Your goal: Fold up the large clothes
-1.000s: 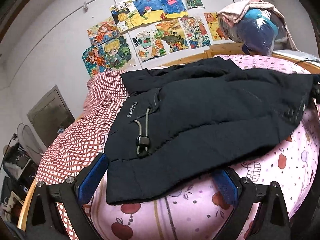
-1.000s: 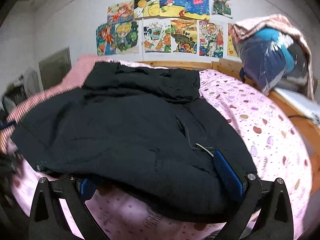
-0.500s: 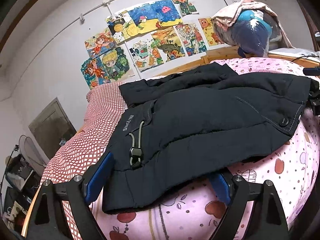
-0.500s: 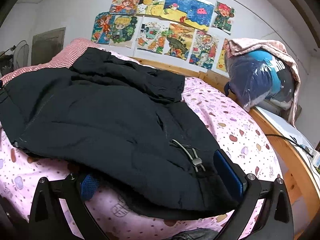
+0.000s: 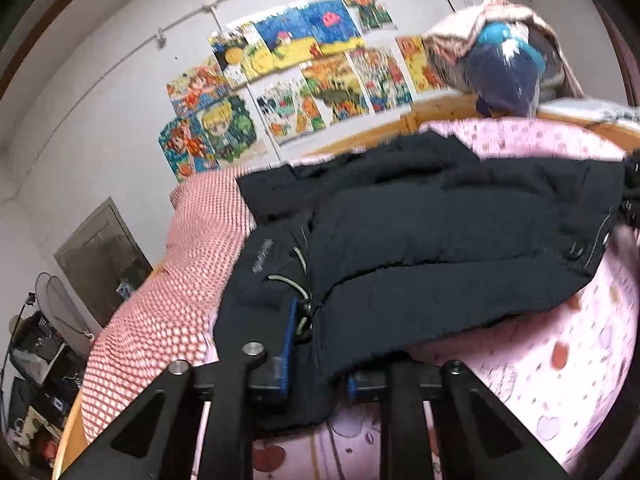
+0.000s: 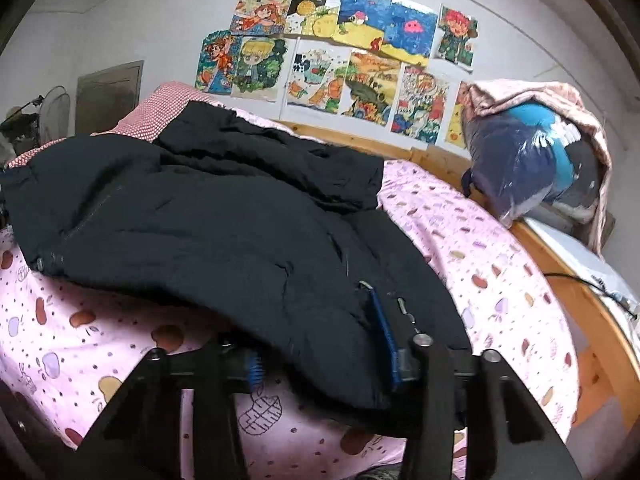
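Note:
A large black padded jacket (image 5: 420,240) lies spread on the pink patterned bedspread (image 5: 560,360), its collar toward the wall. In the left wrist view my left gripper (image 5: 320,364) is shut on the near hem corner, beside the drawcord and toggle (image 5: 302,300). In the right wrist view the same jacket (image 6: 200,220) fills the middle. My right gripper (image 6: 320,356) is shut on the other near hem corner, and the fabric bulges over its blue pads (image 6: 384,332). The hem edge between each pair of fingers is hidden.
A red checked cover (image 5: 180,280) lies left of the jacket. A wooden bed rail (image 6: 560,280) runs along the right side, with a bagged bundle of clothes (image 6: 532,160) on it. Drawings (image 6: 340,60) cover the wall. A fan and clutter (image 5: 40,340) stand at the left.
Both grippers went from open around the hem to shut on it. Each has pushed in closer, and the fabric now bunches between the pads.

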A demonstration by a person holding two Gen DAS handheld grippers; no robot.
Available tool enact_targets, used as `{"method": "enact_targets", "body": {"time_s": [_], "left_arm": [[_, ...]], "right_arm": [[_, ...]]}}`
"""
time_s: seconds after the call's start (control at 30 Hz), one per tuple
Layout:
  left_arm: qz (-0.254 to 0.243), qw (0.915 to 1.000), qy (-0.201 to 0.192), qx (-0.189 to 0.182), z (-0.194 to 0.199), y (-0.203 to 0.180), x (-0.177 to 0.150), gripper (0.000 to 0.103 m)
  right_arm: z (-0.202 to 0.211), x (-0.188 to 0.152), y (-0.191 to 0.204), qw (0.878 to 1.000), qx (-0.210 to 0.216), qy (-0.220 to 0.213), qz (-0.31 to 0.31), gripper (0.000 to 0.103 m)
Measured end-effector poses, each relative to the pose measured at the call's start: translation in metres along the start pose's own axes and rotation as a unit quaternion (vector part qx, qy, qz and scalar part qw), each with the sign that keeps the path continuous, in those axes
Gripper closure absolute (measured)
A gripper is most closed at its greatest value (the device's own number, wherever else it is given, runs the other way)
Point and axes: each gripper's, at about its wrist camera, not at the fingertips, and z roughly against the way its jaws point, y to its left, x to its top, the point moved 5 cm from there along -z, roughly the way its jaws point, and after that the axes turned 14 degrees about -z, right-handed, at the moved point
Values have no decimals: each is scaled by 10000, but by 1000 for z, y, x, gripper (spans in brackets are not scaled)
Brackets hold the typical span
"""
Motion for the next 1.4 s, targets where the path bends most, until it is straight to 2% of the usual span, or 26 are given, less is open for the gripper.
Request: {"method": "enact_targets", "body": {"time_s": [0.03, 0.07, 0.23, 0.53, 0.67, 0.83, 1.2, 1.4], "left_arm": [[70, 10000, -63, 2, 5, 4, 3, 88], [150, 9998, -114, -4, 9, 8, 6, 88], [580, 9980, -137, -189, 23, 24, 5, 90], [677, 9971, -289, -203, 71, 36, -8, 90], [712, 9966, -253, -338, 86, 43, -9, 90], [1027, 9921, -112, -711, 80, 48, -13, 90], [1448, 9838, -247, -1032, 70, 65, 0, 90], [1423, 9829, -311, -1128, 61, 81, 19, 90]], "right_arm": [[2, 1, 2, 10000, 98, 3, 1, 80], [6, 2, 3, 9998, 185, 13, -37, 84], [26, 8, 5, 9988, 429, -113, -191, 92], [79, 19, 5, 9957, 703, -528, -303, 94], [100, 22, 6, 9940, 828, -641, -318, 94], [96, 20, -1, 9910, 1083, -499, -609, 94], [77, 37, -16, 9818, 1455, -521, -1105, 94], [63, 59, -15, 9801, 1526, -515, -1161, 94]]}}
